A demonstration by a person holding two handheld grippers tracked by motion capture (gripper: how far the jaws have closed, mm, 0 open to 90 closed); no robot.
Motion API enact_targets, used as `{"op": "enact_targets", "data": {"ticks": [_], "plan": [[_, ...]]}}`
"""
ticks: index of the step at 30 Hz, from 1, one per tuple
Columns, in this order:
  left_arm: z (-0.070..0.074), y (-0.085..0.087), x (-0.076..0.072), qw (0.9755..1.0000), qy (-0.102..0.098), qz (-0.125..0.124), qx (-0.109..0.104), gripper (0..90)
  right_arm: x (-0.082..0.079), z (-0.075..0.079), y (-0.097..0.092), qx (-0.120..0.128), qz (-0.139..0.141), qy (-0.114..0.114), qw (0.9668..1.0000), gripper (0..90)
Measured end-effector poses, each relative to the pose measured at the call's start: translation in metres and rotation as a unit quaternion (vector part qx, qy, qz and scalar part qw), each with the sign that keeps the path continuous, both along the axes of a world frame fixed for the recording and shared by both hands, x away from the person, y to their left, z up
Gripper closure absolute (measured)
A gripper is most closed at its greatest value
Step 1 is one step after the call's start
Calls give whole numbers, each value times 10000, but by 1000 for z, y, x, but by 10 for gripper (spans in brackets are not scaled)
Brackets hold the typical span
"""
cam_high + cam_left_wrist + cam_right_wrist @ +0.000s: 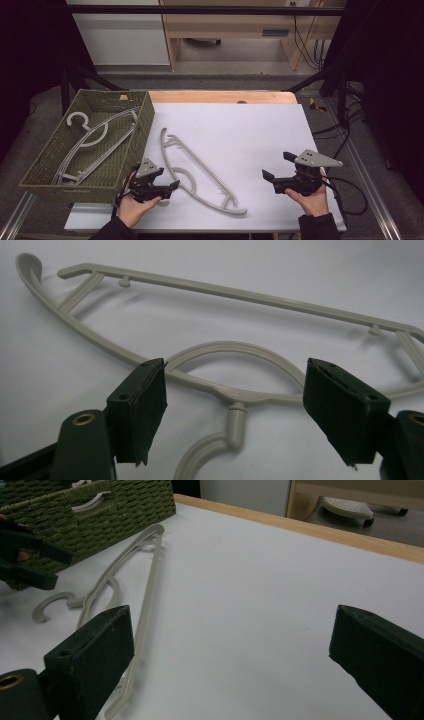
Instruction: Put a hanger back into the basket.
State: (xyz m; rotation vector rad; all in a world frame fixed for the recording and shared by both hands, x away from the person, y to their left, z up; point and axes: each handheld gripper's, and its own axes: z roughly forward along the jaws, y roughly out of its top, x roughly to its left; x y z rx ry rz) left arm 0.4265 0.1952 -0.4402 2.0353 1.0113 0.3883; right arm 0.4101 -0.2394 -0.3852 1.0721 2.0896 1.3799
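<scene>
Table (260, 130): flat white top, smooth and matte, with a pale wooden strip along the far edge; its near corners are cut off at the bottom of the high view.

Basket (145, 122): olive-green woven wicker, rectangular with cut-out handles, sitting at the table's left edge and hanging partly off it.

Hangers in basket (92, 137): pale grey plastic, stacked and overlapping, so where one ends and the next begins is hard to make out.

Hanger on table (200, 170): and here's the one in play, thin pale grey plastic, bowed top, straight bar with small pegs, lying flat on the white top just right of the basket; its hook curls toward the left gripper.

Left gripper (174, 185): black, with a grey three-cornered plate on top, low beside the hanger's hook; in the left gripper view (235, 412) the jaws stand fairly wide with the hanger's neck between them, pads not touching it.

Right gripper (277, 167): black too, well apart from the hanger on the right side, jaws spread wide over bare table (232, 655), holding nothing.

Hook tip: cut off at the bottom edge of the left gripper view.
</scene>
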Motion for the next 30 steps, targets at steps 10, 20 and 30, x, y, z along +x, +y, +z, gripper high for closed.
{"op": "enact_targets", "data": {"ticks": [10,20,30], "plan": [[-24,-13,25,9985,385,268,286,247,1,-1,2,13,14,25,10000,44],[-32,-13,38,9970,529,485,275,284,1,-2,3,1,9,30,10000,46],[-34,-16,43,9956,429,718,425,398,3,-4,7,-50,84,71,9999,46]]}}
